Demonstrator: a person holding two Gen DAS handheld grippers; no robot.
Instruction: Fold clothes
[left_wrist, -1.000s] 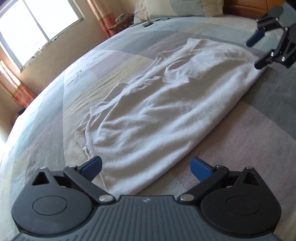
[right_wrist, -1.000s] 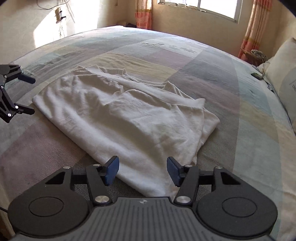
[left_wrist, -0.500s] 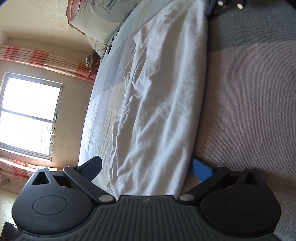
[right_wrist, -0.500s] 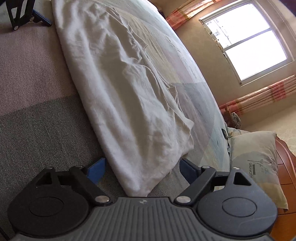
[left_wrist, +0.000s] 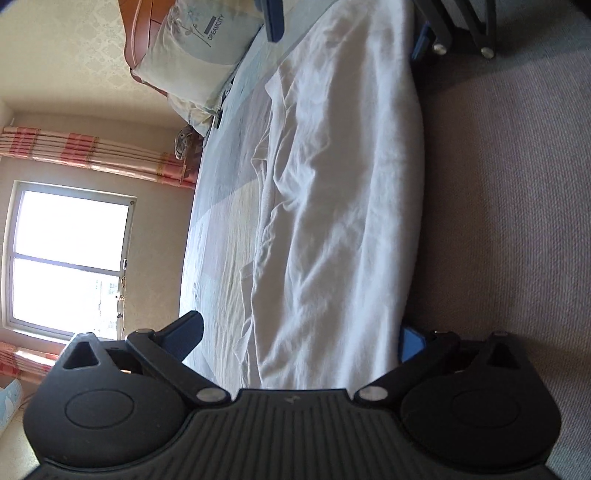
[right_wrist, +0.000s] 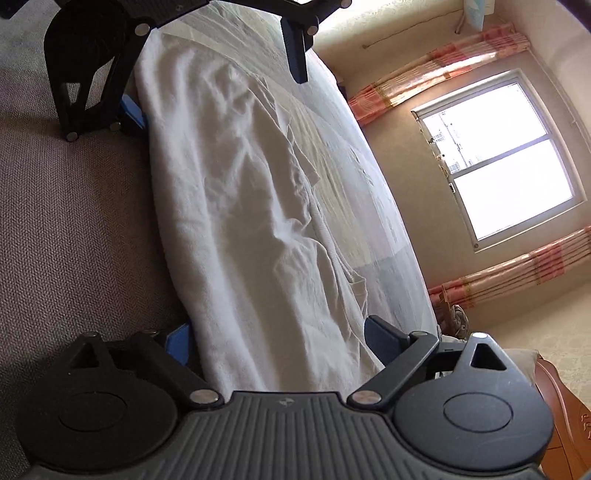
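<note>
Now the bed (left_wrist: 517, 221) carries the white garment (left_wrist: 340, 206), which lies flat as a long strip along the near side. Both grippers are rolled on their side, one at each end. The left gripper (left_wrist: 301, 334) stands wide apart with the end of the cloth between its pads. The right gripper (right_wrist: 275, 338) has just been opening and takes in the other end, not pressing. I think both should close on all layers together, then lift evenly.
</note>
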